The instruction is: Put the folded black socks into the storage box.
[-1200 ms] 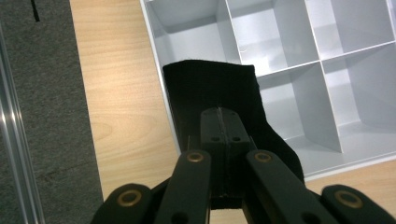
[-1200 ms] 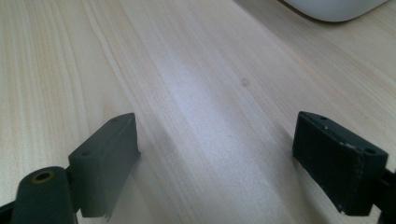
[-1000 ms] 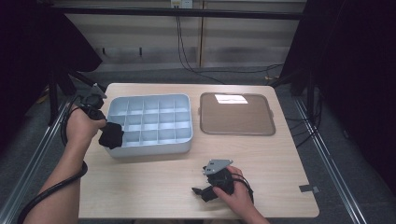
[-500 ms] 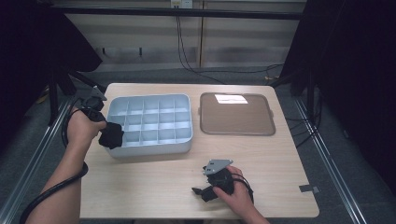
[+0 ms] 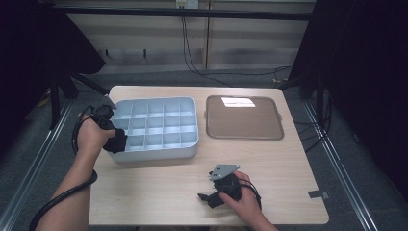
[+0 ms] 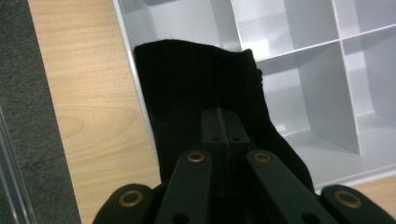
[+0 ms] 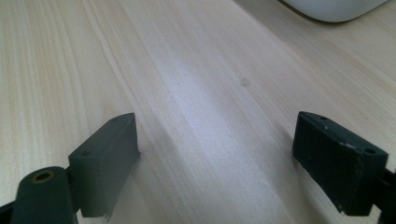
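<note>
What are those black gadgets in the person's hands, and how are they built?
Handheld black two-fingered grippers. The right gripper has blocky black fingers and a grey three-cornered plate on top. The left gripper trails a black cable, with brass-coloured rivets in its linkage. Forearms are bare.

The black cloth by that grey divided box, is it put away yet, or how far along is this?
Midway. The left gripper is shut on the black cloth, hanging over the organizer box rim at a corner compartment, not yet released. The right gripper rests open on the table. The brown tray holds nothing.
</note>
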`<state>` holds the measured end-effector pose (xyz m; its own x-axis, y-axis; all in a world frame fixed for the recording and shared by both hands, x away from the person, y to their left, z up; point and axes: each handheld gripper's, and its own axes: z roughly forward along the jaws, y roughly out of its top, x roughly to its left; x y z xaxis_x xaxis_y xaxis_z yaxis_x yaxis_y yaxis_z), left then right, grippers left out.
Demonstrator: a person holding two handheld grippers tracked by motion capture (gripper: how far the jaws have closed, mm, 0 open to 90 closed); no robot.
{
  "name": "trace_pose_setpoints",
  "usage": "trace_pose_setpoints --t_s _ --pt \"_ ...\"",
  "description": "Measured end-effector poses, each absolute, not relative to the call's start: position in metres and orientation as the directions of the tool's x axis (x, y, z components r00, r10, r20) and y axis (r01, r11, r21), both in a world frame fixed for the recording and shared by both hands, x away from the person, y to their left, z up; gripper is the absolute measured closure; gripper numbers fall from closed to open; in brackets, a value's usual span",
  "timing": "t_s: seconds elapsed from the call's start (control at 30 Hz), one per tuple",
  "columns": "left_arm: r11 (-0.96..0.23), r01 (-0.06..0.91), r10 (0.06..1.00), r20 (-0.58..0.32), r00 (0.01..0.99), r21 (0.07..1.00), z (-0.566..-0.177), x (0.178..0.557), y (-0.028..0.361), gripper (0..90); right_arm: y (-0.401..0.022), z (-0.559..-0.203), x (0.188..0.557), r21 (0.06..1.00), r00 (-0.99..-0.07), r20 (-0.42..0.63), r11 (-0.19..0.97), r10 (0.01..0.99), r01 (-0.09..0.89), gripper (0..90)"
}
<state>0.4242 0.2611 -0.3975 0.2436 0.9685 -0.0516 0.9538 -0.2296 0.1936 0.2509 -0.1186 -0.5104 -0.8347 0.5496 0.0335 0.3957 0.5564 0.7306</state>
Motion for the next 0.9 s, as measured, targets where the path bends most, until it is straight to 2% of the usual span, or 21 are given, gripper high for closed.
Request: trace_pose_setpoints --t_s 0.37,0.9 --pt "-0.229 0.959 0.970 -0.041 0.238 0.168 -0.406 0.426 0.260 90.0 -0.119 -0.510 0.250 0.730 -0.838 0.032 0.560 0.545 0.392 14.3" --pt "-0.212 0.969 0.972 -0.074 0.222 0.129 -0.425 0.427 0.259 90.0 -0.119 -0.510 0.250 0.731 -0.838 0.035 0.558 0.545 0.393 14.3"
